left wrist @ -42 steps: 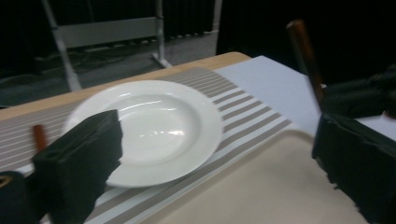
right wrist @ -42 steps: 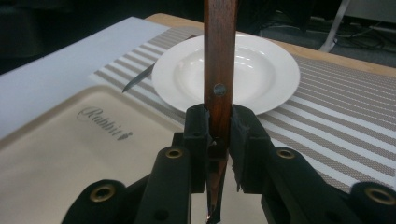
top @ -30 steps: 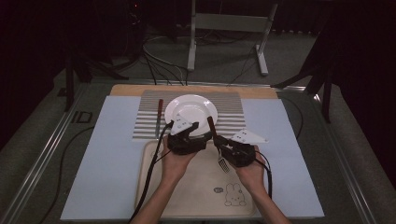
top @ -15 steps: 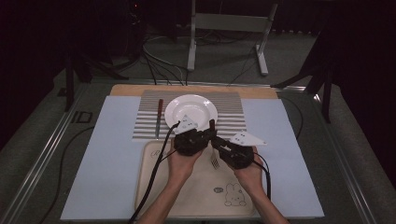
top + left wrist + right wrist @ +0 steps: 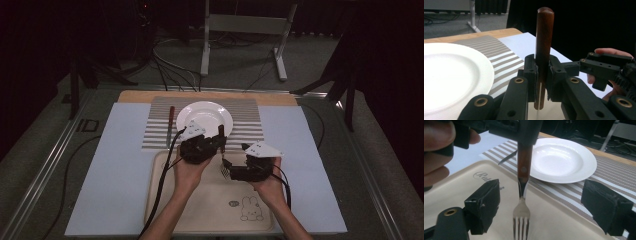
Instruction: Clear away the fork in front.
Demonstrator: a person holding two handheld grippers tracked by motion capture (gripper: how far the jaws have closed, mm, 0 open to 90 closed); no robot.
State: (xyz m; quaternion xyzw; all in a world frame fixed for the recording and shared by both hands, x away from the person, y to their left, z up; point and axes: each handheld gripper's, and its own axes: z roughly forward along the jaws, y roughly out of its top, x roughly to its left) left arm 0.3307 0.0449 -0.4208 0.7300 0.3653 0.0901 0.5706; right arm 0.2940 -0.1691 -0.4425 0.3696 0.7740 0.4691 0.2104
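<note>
Nearest, the right gripper point(image 5: 541, 207) stood wide, its jaws having just opened off the fork point(image 5: 521, 212). Fork: tines down over the tray point(image 5: 210, 215), wooden handle clamped in the left gripper point(image 5: 541, 82). Probably light, stiff, steel slippery; best gripped at the handle. Beyond: plate point(image 5: 205, 117), striped placemat point(image 5: 250, 125).

L claw point(image 5: 220, 141) clamped tight, R claw point(image 5: 226, 169) jaws just opened wide, both forearms side by side
</note>
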